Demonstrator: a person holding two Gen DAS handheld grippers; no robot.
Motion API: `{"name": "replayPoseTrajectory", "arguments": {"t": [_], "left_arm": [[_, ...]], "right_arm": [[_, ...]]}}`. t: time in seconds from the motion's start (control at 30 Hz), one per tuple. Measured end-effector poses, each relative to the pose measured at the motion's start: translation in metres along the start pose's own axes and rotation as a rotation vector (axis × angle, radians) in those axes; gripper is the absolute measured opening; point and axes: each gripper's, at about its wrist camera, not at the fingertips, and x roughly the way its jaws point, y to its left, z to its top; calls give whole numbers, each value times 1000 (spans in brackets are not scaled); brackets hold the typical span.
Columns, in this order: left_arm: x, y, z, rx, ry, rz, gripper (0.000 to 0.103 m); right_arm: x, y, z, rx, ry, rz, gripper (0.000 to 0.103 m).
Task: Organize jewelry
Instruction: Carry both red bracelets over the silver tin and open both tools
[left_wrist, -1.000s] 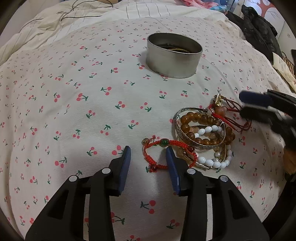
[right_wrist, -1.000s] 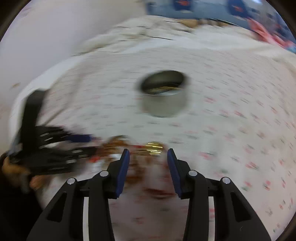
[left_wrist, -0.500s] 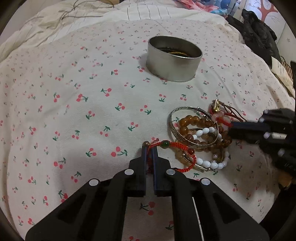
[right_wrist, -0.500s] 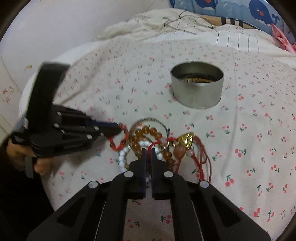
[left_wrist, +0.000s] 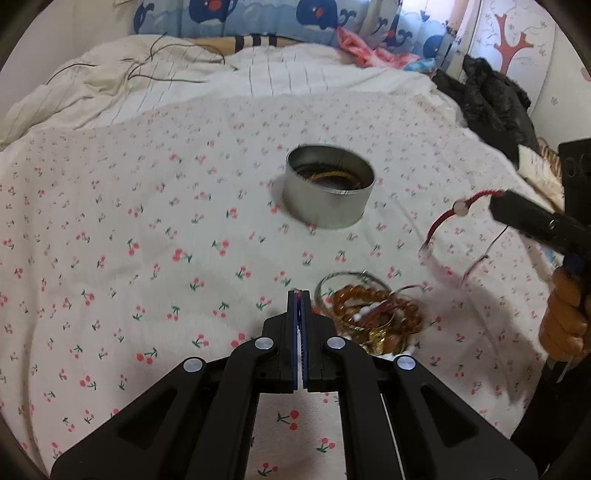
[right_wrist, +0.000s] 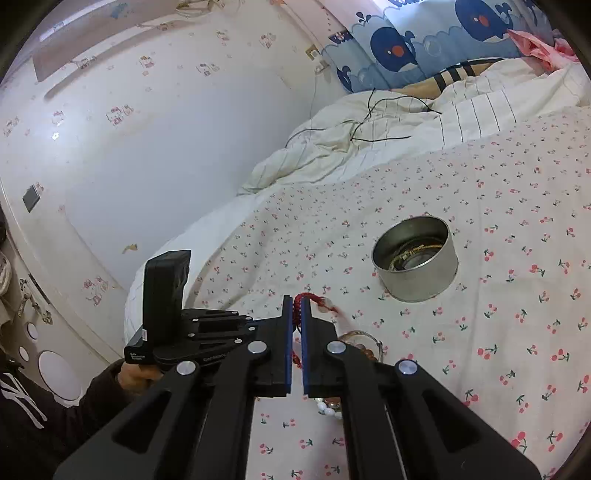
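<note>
A round metal tin (left_wrist: 328, 190) stands on the cherry-print bedsheet with gold jewelry inside; it also shows in the right wrist view (right_wrist: 415, 256). A pile of bracelets (left_wrist: 369, 314), amber beads, white beads and a silver bangle, lies just right of my left gripper (left_wrist: 299, 295), which is shut; a trace of red cord shows between its pads. My right gripper (right_wrist: 296, 301) is shut on a red cord bracelet (right_wrist: 317, 301), lifted above the sheet; it hangs from the right gripper in the left wrist view (left_wrist: 448, 216).
A rumpled white duvet (left_wrist: 147, 85) with a thin black cable lies at the back. Dark clothing (left_wrist: 491, 103) sits at the right edge of the bed. A wall (right_wrist: 147, 147) borders the bed's left side.
Both grippers closed, then rose. My right gripper lifted the red cord bracelet off the pile. My left gripper pulled up and back from the sheet.
</note>
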Motion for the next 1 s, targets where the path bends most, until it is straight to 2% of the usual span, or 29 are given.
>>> {"name": "replayPoseTrajectory", "arguments": {"t": [0.23,0.47,0.67,0.9,1.0], "left_arm": [[-21,-9,23,12,-90,-91,1],[-22,-21,61,52,-128,-97,1],[-4,-26,97,70,-138,-102,1],[23,-18,125,9,-149,-151,1],[40,-16,131,-10,-134,-166,1]], "right_arm": [[0,1,8,0,-26,-17,4],[1,-6,23,11,-60,-54,5],[14,-20,51,21,-72,-73,5],[46,-48,84,66,-66,-82,5],[62,-62,89,86,-39,-116,5]]}}
